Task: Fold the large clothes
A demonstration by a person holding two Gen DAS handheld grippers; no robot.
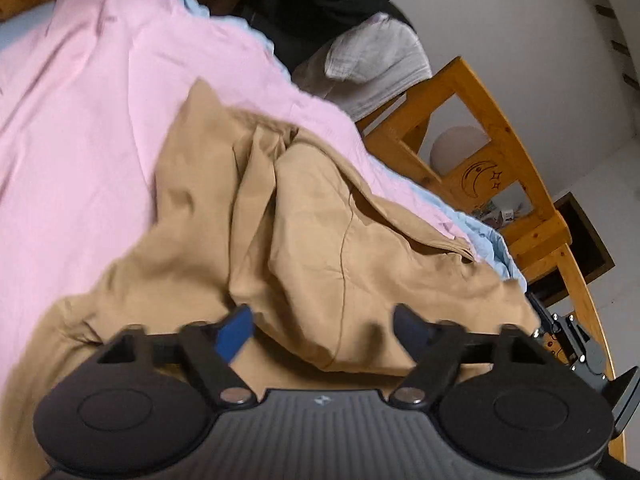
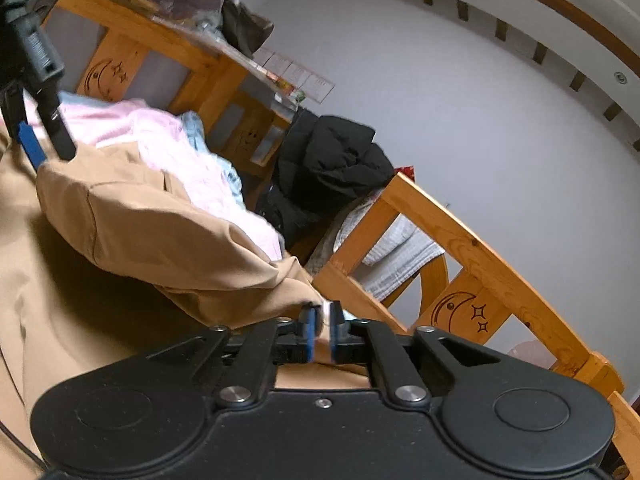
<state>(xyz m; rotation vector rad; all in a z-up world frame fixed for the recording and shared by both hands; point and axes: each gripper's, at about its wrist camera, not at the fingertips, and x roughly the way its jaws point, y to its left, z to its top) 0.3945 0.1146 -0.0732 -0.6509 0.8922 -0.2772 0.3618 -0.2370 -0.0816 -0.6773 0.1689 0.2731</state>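
A large tan garment [image 1: 280, 220] lies crumpled on a pink sheet [image 1: 80, 100] on the bed. My left gripper [image 1: 322, 324] is open, its blue-padded fingers spread just over a raised fold of the garment. It also shows at the top left of the right wrist view [image 2: 40, 148], at the edge of that fold. My right gripper [image 2: 322, 320] is shut on the garment's edge [image 2: 296, 292], near the bed's side rail. The tan garment [image 2: 140, 232] bulges between the two grippers.
A wooden bed rail with moon and star carvings [image 2: 472, 280] runs along the right side; it also shows in the left wrist view [image 1: 500, 160]. A black jacket [image 2: 332, 164] and a grey-white blanket [image 2: 396, 252] hang on it. Light blue bedding [image 1: 492, 244] lies under the pink sheet.
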